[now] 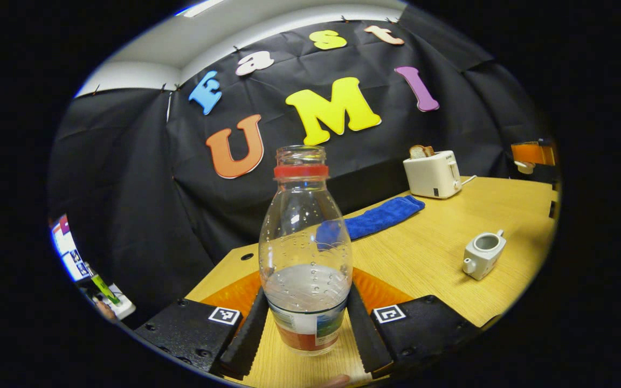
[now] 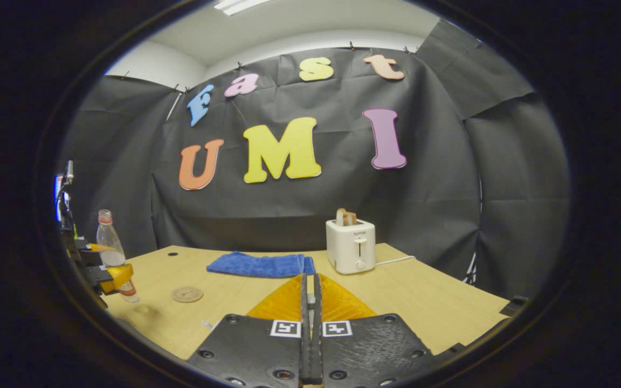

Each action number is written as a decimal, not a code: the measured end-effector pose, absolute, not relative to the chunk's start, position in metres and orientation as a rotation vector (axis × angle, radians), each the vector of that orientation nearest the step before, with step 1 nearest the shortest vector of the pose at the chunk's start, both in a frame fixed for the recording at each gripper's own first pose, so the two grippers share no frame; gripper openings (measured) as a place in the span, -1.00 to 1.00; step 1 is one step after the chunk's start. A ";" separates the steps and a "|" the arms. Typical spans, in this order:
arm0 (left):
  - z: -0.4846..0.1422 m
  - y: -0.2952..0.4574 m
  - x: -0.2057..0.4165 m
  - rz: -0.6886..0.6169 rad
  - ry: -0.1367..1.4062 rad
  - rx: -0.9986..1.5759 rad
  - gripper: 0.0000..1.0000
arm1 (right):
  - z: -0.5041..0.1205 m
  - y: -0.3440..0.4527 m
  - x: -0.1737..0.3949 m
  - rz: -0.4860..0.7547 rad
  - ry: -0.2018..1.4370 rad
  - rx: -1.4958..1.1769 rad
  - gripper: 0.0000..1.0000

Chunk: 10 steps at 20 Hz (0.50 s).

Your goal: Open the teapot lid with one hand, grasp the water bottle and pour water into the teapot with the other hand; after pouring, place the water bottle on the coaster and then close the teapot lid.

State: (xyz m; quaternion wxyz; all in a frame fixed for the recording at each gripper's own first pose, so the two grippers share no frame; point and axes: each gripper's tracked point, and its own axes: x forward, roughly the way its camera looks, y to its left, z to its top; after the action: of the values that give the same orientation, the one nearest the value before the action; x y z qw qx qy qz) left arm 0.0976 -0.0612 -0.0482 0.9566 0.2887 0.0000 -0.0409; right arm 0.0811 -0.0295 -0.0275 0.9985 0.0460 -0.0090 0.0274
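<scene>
wooden table (image 1: 429, 253) | 1 water bottle (image 1: 305, 253) | 1 lidless teapot (image 1: 483, 254) | 1 coaster (image 2: 187, 294)

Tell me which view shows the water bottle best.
The left gripper view: the water bottle stands close and large between that gripper's fingers, uncapped and partly filled. The right gripper view shows it small at the far left edge, held by the left gripper near the coaster.

You can read nothing: the toaster (image 2: 350, 246) badge at its 12 o'clock edge and the water bottle (image 1: 305, 253) label stay illegible.
</scene>
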 end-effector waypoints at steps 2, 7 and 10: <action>-0.052 -0.070 0.097 -0.082 0.041 0.700 0.49 | -0.028 -0.033 0.082 0.049 -0.011 0.082 -1.00; -0.056 -0.090 0.096 -0.055 0.063 1.064 0.47 | -0.030 -0.041 0.084 0.040 0.002 0.070 -0.99; -0.072 -0.105 0.098 -0.088 0.094 1.228 0.47 | -0.030 -0.044 0.084 0.045 0.010 0.059 -1.00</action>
State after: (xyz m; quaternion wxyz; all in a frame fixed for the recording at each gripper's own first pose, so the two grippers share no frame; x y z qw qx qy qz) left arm 0.0976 -0.1046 -0.0724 0.8155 0.5756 0.0439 -0.0412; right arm 0.0841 -0.0439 -0.0305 0.9993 0.0295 0.0049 0.0227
